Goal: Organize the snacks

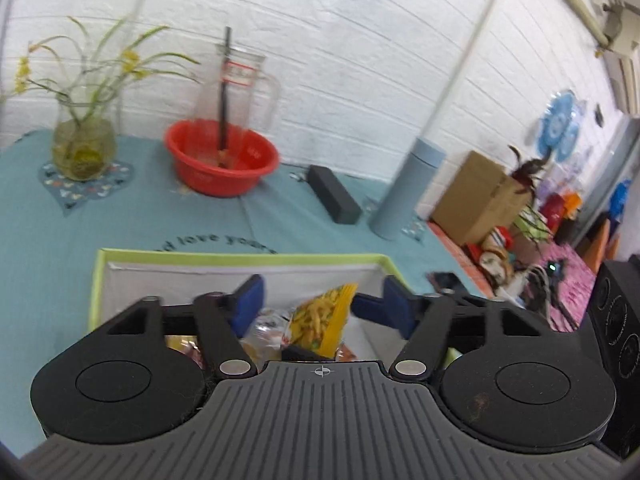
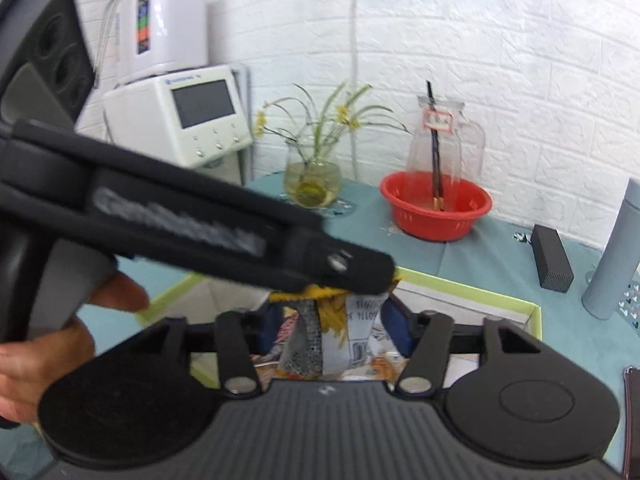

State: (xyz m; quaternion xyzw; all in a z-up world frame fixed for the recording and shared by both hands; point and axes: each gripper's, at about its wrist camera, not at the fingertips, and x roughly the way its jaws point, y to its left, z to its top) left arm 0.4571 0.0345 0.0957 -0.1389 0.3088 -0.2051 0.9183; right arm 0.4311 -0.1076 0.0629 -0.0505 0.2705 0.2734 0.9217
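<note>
**Hovering tongs over the snack box**

Hanging above the green-rimmed storage box (image 1: 96, 280), the left tongs (image 1: 320, 300) stand wide apart, blue pads (image 1: 252, 296) on either side of a yellow snack packet (image 1: 324, 316) that sticks up from the box at 6 o'clock in the left wrist view; neither pad touches it. More wrapped snacks (image 1: 264, 328) lie just beside it at its 9 o'clock, inside the box.

At 10 o'clock on the teal bench (image 1: 40, 240) stands a glass vase of yellow flowers (image 1: 84, 140); at 12 o'clock a red basin (image 1: 222, 160) holds a clear pitcher (image 1: 240, 92). A dark rectangular block (image 1: 334, 194) lies at 1 o'clock, a pale blue cylinder (image 1: 408, 188) near it, and a cardboard box (image 1: 476, 196) at 2 o'clock.

In the right wrist view, the left tongs' body (image 2: 200, 224) crosses from 9 o'clock, a hand (image 2: 48, 352) gripping it. The right tongs (image 2: 336, 320) are partly open around a crumpled printed snack packet (image 2: 360, 340) at 6 o'clock over the box; whether the pads press it I cannot tell. White machines (image 2: 180, 120) sit at 10 o'clock.
</note>
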